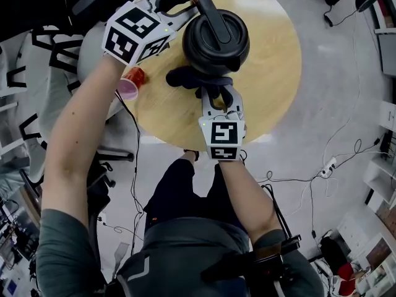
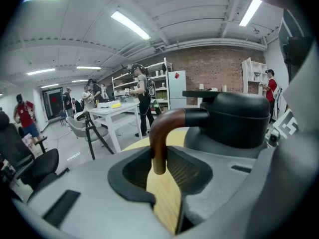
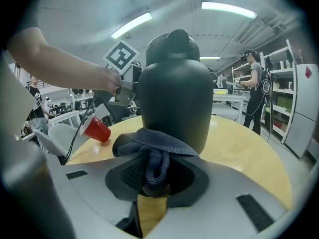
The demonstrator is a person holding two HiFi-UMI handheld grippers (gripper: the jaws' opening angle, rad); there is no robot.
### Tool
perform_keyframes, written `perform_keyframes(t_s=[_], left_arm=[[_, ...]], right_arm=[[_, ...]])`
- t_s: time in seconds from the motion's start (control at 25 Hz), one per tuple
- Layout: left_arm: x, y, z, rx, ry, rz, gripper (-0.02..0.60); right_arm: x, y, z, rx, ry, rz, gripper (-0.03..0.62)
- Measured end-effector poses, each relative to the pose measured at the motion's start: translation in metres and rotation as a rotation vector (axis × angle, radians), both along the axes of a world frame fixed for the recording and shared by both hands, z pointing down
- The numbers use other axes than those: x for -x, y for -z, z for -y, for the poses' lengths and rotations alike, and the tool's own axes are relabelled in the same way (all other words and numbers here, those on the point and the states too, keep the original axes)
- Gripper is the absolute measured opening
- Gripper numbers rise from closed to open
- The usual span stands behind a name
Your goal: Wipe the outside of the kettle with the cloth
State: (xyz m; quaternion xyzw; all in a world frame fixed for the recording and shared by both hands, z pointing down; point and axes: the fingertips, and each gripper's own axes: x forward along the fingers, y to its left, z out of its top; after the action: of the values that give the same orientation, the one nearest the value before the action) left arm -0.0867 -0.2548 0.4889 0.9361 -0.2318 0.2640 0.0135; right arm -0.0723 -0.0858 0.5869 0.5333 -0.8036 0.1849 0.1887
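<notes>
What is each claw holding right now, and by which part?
Right claw pinches the dark cloth by a bunched fold, at the kettle's side. Left claw seems closed on the kettle's handle, at its brown end.

You're over a round wooden tabletop (image 1: 278,73) on a grey floor (image 1: 340,91) strewn with cables (image 1: 326,167); brick wall (image 2: 214,66), white shelves (image 2: 119,86) and ceiling strip lights (image 2: 130,25) lie beyond.
</notes>
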Motion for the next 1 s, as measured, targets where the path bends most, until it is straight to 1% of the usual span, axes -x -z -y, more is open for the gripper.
perform_keyframes(t_s=[0.16, 0.32, 0.52, 0.64, 0.76, 1.0], left_arm=[[0.003, -0.001, -0.003, 0.015, 0.069, 0.017, 0.100], [0.008, 0.000, -0.002, 0.022, 0.144, 0.015, 0.100], [0.018, 0.000, -0.010, 0.042, 0.210, 0.026, 0.100], [0.026, 0.002, -0.015, 0.045, 0.267, 0.023, 0.100], [0.036, 0.001, -0.017, 0.071, 0.334, 0.011, 0.100], [0.064, 0.001, -0.033, 0.090, 0.424, 0.013, 0.097]], right_arm=[[-0.016, 0.004, -0.002, 0.002, -0.009, 0.000, 0.107], [-0.033, 0.006, 0.001, 0.003, -0.025, -0.006, 0.110], [-0.088, 0.012, 0.020, -0.013, -0.143, -0.017, 0.109], [-0.104, 0.029, 0.025, -0.041, -0.125, -0.047, 0.109], [-0.097, 0.053, 0.011, -0.070, -0.072, -0.034, 0.109], [-0.042, 0.129, -0.013, -0.180, 0.039, 0.076, 0.109]])
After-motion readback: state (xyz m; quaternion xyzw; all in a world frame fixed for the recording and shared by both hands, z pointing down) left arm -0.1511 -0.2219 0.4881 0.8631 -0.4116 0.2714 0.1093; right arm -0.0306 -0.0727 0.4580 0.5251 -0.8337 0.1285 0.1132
